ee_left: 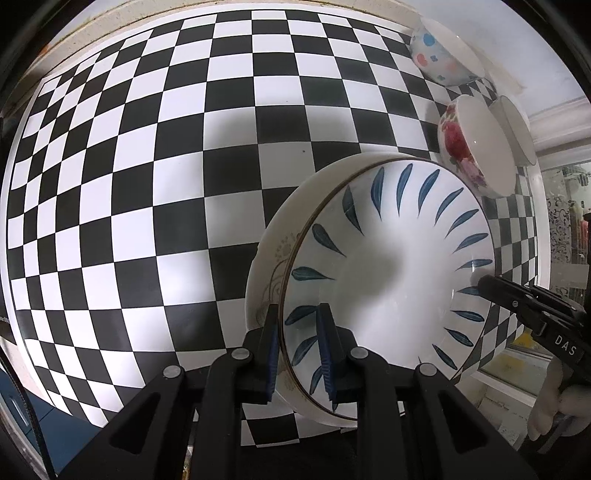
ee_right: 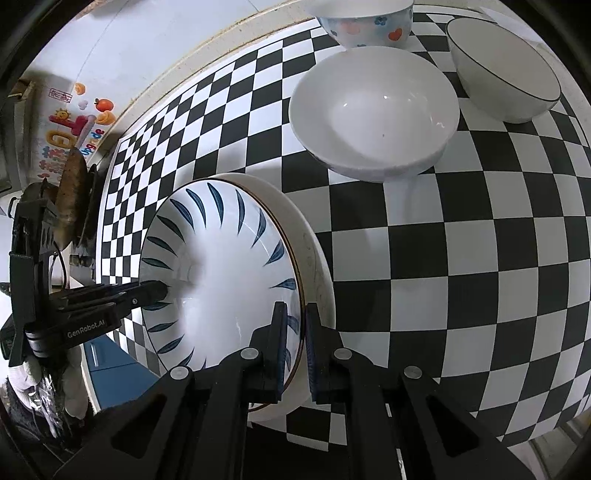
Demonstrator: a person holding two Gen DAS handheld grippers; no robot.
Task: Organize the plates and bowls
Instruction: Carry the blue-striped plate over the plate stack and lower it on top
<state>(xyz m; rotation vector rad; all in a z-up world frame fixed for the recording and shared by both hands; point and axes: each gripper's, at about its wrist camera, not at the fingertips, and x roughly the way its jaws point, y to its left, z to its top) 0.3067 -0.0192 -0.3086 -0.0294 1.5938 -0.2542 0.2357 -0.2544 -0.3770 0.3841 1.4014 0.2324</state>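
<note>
While both tools are reaching in from opposite sides, the left gripper (ee_left: pixel 297 347) is pinching the blue-leaf plate (ee_left: pixel 384 280) rim at its 7 o'clock edge, jaws nearly closed on it, and the right gripper (ee_right: pixel 295 347) is clamping the same rim at 5 o'clock. That plate is sitting on a cream plate (ee_right: pixel 314 236) on the checkered table (ee_right: pixel 480 258). Three bowls are standing empty toward 12 o'clock in the right wrist view: a white bowl (ee_right: pixel 373 110), a dark-rimmed bowl (ee_right: pixel 506 70) and a spotted bowl (ee_right: pixel 369 26).
</note>
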